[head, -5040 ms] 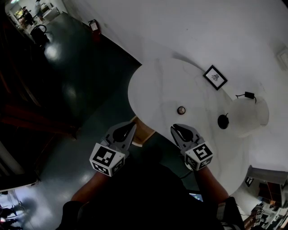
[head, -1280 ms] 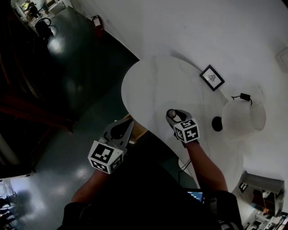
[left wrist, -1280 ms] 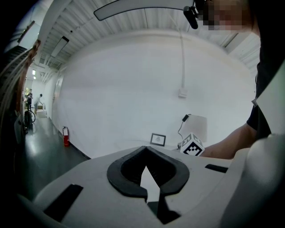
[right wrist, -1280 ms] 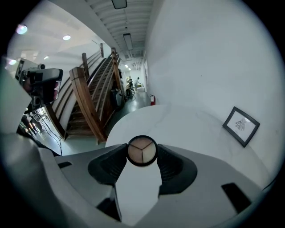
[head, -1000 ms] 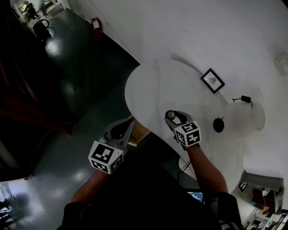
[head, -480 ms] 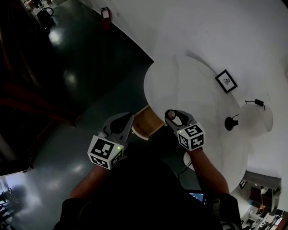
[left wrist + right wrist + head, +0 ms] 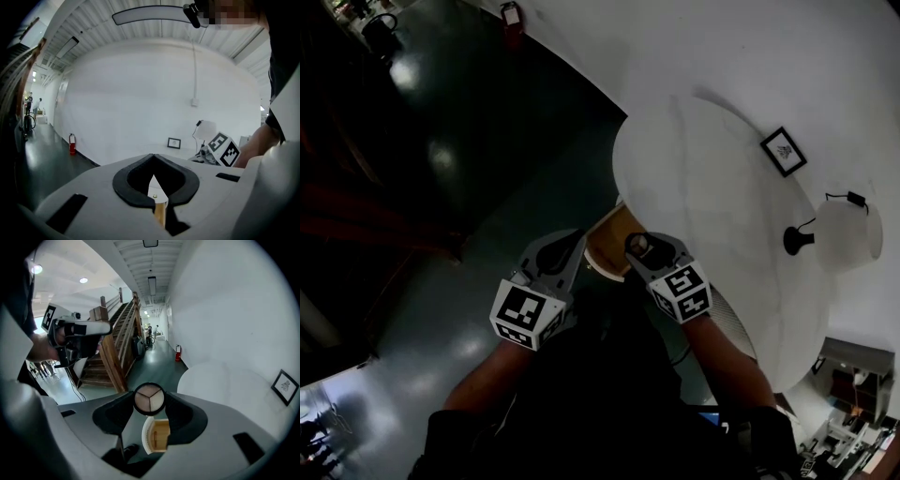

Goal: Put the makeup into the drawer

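Left of everything, the dark glossy floor (image 7: 469, 141) lies wide open, with only a fire extinguisher (image 7: 511, 13) far off by the white wall. The left claw (image 7: 570, 246) hangs over that floor just off the table's rim; its jaws are pressed together at the tips with nothing between them, and a corner of the drawer shows through the gap behind the tips. Just beside it, the drawer (image 7: 159, 434) stands pulled out from under the table's edge, its curved white front outward and its bare wooden inside open upward. The right claw (image 7: 642, 249) hovers above that opening, clamped on the makeup (image 7: 149, 398) by its rim, one jaw on each side. The makeup is a round compact, so it has no long axis; its flat face, split into three pale wedge-shaped pans, is turned back along the claw, and the disc sits over the drawer without touching it. Rightward, the round white table (image 7: 712, 197) spreads mostly bare, carrying a small picture frame (image 7: 784, 151) near its far edge and a lamp (image 7: 848, 234) at its right rim.
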A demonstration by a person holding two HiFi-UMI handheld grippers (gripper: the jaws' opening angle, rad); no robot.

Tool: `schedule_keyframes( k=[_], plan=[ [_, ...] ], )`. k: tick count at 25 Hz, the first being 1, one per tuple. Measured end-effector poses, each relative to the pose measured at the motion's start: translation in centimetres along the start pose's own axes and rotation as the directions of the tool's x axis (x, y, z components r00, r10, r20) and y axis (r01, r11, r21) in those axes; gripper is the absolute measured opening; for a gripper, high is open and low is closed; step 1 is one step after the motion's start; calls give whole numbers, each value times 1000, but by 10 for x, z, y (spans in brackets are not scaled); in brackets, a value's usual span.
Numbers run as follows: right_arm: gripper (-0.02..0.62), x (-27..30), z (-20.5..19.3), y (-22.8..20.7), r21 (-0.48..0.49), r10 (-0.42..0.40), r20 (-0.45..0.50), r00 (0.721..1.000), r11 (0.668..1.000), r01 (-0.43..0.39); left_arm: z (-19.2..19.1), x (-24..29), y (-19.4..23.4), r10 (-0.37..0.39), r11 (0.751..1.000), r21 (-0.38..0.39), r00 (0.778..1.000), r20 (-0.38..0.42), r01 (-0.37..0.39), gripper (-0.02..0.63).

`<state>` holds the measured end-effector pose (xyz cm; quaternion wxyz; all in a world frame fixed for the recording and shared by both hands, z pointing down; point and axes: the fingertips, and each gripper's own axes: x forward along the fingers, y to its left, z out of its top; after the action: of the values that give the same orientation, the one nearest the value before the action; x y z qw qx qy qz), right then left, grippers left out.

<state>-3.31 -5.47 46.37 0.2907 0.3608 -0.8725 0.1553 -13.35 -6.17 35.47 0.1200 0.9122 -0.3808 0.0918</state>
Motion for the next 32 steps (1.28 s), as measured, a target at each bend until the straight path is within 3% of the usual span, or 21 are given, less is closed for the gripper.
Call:
schedule_keyframes(
  k=[7, 18, 32],
  plan=[
    [215, 46, -36, 19, -1, 50, -44, 998, 999, -50, -32, 25, 15, -11, 1000, -13, 999, -37, 11, 11],
    [215, 149, -148, -10, 3, 39, -145, 989, 999, -39, -130, 76, 43, -45, 998, -58, 990, -137, 37, 11],
    [215, 262, -280, -37, -66, 80, -310, 947, 992, -105, -256, 111, 68, -5, 992, -127, 971, -240, -26, 11]
  ],
)
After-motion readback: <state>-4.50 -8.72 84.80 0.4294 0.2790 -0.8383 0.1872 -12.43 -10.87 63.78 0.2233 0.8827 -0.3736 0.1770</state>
